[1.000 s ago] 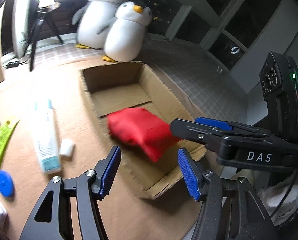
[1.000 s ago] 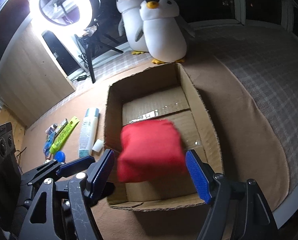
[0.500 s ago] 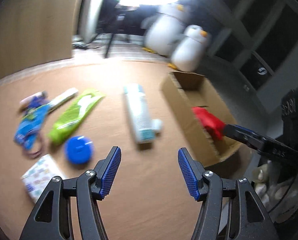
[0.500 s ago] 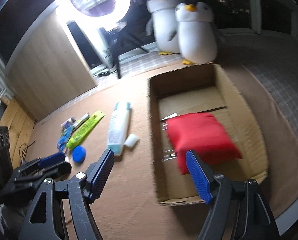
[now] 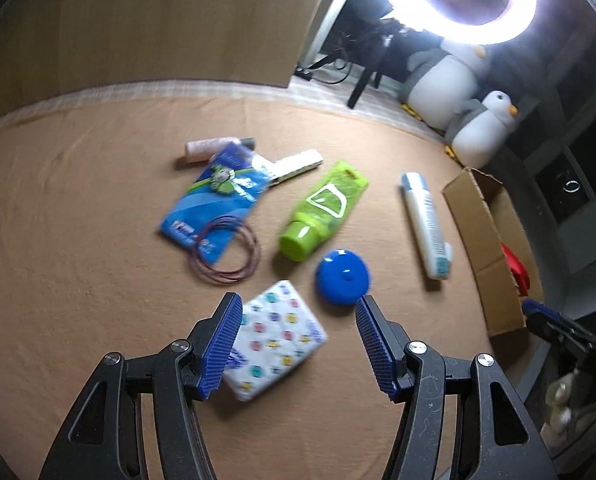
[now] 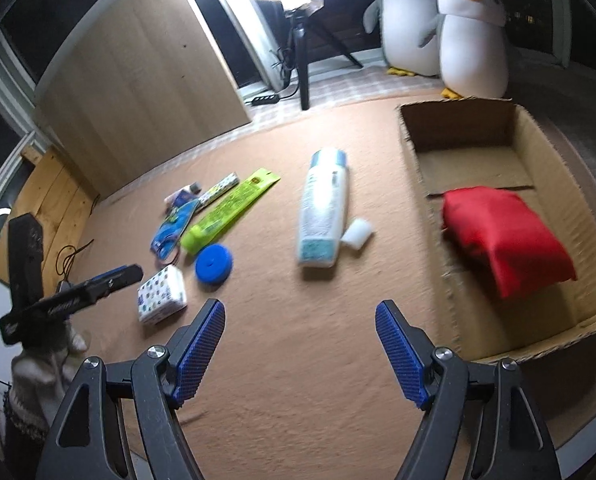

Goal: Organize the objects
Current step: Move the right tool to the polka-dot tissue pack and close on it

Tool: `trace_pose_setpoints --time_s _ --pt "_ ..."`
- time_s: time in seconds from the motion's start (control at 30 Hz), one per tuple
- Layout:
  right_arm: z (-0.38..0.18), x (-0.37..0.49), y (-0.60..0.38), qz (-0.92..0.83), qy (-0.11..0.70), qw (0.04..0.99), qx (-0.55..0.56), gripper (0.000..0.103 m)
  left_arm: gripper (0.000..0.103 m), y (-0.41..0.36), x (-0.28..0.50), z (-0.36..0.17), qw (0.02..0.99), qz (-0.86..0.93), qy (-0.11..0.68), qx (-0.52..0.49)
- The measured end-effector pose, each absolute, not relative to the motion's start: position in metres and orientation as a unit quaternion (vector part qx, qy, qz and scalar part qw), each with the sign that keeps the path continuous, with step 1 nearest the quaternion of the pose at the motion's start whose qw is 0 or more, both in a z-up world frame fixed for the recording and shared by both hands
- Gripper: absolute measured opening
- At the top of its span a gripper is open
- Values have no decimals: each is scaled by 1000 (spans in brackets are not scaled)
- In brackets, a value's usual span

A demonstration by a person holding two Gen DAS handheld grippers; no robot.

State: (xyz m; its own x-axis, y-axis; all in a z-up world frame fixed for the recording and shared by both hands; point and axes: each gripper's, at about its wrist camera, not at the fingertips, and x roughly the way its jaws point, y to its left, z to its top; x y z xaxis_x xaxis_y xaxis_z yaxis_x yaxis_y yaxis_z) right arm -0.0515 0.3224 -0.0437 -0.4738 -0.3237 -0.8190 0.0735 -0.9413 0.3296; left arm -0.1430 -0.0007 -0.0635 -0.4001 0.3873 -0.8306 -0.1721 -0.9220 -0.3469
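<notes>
Both jaws gape empty — left gripper [image 5: 298, 344] over the tissue pack [image 5: 275, 346], likely next into the box [image 6: 538, 344].

Red pouch [image 6: 506, 242] in brown box [image 6: 546, 152], lime-green tube [image 5: 322, 210], blue disc [image 5: 342, 277], white pack [image 5: 275, 344] with coloured dots, white-and-teal bottle [image 6: 322, 208], tan cloth [image 5: 77, 240].
</notes>
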Motion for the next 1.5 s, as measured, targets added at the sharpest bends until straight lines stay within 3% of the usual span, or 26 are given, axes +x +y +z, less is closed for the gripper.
trace_pose_setpoints --time_s 0.37,1.1,1.5 --pt "-50 -43 305 -840 -137 127 510 74 62 -13 -164 -96 169 809 -122 -550" --pt "-69 -52 285 -818 -133 162 535 74 45 28 -112 -120 202 787 -176 -555" --pt "-86 -55 283 -803 -140 171 554 74 46 86 -74 -110 235 789 -120 -555"
